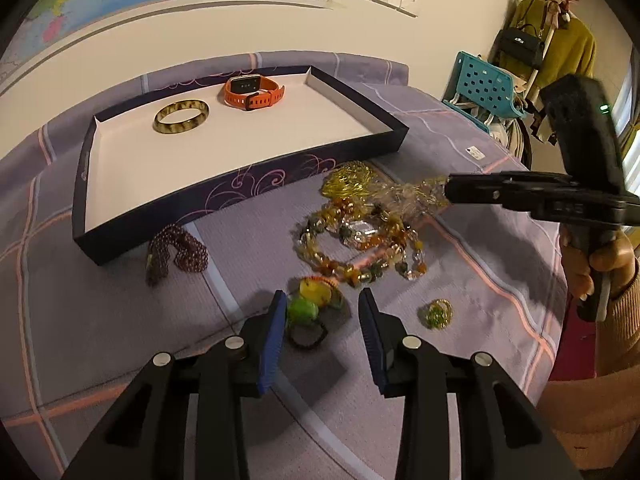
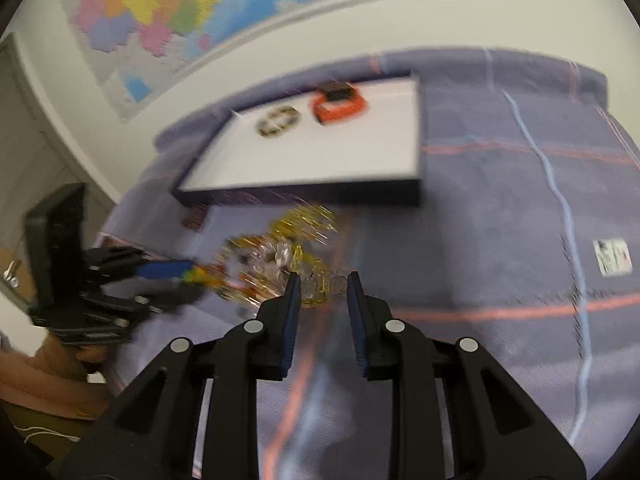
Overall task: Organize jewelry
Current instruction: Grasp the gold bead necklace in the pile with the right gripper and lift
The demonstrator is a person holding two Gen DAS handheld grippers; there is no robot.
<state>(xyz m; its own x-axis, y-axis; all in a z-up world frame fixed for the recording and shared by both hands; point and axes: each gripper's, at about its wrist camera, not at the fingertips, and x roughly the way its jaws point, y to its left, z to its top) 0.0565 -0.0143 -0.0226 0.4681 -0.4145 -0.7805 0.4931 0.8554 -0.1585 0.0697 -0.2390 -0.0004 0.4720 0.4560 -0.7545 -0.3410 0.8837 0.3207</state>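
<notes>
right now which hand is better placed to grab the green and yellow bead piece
Left. The left gripper already straddles the green and yellow bead piece, jaws open around it; the right gripper is over at the gold pile.

The tray point(image 1: 240, 176) lies on the cloth-covered table point(image 1: 460, 136), near the wall point(image 1: 280, 28); in the tray sit a bangle point(image 1: 182, 117) and, to its right, a watch point(image 1: 253, 91), both toward the tray's far side; before the tray's near wall, at its left corner, lies a bead bracelet point(image 1: 176, 252); before its right half lies a heap of bead strands point(image 1: 360, 232); nearer than the heap lie a stone ring point(image 1: 316, 308) and, right of it, a small ring point(image 1: 438, 313).
</notes>
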